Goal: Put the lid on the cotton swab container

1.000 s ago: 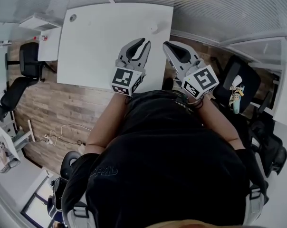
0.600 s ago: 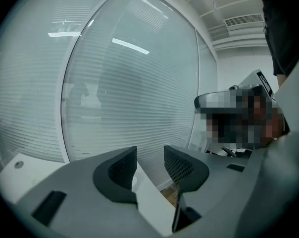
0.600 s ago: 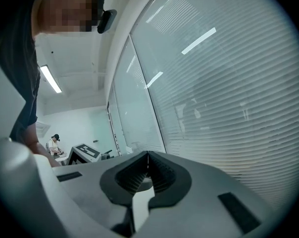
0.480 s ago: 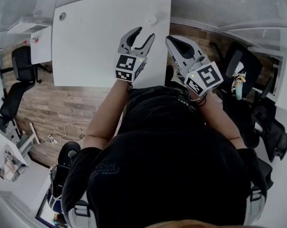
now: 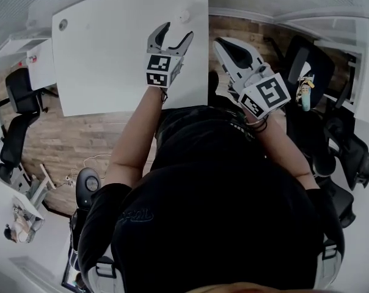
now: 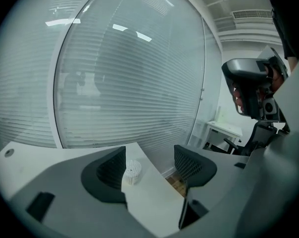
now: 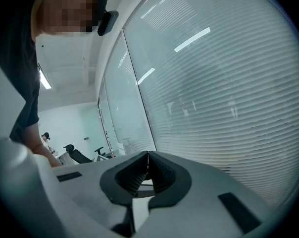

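A small white round cotton swab container (image 5: 184, 16) stands near the far right corner of the white table (image 5: 105, 66). In the left gripper view the cotton swab container (image 6: 131, 171) shows a bumpy top of swab tips, some way beyond the jaws. My left gripper (image 5: 175, 34) hangs over the table short of it. Its jaws have just been opening, and the left gripper (image 6: 152, 166) is open with nothing between its pads. My right gripper (image 5: 221, 43) is shut and empty, just off the table's right edge. The right gripper (image 7: 148, 156) has its pads pressed together. I cannot make out a lid.
The table has a round cable hole (image 5: 62, 24) at its far left. A glass wall with blinds (image 6: 129, 73) runs behind the table. Black office chairs stand on the wood floor at the left (image 5: 19, 96) and at the right (image 5: 310, 66).
My left gripper has reached further out over the table toward the container, and its jaws have spread from nearly shut to wide. The right gripper has stayed shut and barely shifted.
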Motion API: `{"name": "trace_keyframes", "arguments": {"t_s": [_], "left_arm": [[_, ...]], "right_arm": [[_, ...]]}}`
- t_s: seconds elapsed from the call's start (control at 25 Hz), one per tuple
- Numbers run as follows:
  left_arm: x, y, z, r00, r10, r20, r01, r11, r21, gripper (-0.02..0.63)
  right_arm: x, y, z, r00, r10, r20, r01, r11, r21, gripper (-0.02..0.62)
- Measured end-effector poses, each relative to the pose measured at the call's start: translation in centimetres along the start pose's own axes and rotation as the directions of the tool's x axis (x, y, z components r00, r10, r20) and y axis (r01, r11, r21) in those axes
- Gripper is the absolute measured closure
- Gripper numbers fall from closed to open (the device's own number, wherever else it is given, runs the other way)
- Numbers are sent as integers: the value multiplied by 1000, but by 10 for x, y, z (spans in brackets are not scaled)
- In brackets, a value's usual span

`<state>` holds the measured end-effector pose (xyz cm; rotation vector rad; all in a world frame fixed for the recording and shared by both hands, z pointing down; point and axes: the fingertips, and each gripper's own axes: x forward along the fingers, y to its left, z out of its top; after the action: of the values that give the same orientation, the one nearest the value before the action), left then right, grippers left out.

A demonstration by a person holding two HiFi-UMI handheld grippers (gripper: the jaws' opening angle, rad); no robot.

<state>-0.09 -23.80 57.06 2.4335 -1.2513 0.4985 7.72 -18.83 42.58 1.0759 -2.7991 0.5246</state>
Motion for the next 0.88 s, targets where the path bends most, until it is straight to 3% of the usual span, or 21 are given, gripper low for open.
{"name": "trace_keyframes", "arguments": {"t_s": [0.4, 0.88], "left_arm": [[36, 12, -21, 999, 20, -37, -20, 1000, 1, 272], [77, 31, -72, 989, 50, -138, -53, 998, -17, 265]], "right_arm": [[-9, -13, -10, 999, -36, -22, 36, 999, 18, 572], [-29, -34, -22, 994, -89, -56, 91, 995, 44, 572]]}}
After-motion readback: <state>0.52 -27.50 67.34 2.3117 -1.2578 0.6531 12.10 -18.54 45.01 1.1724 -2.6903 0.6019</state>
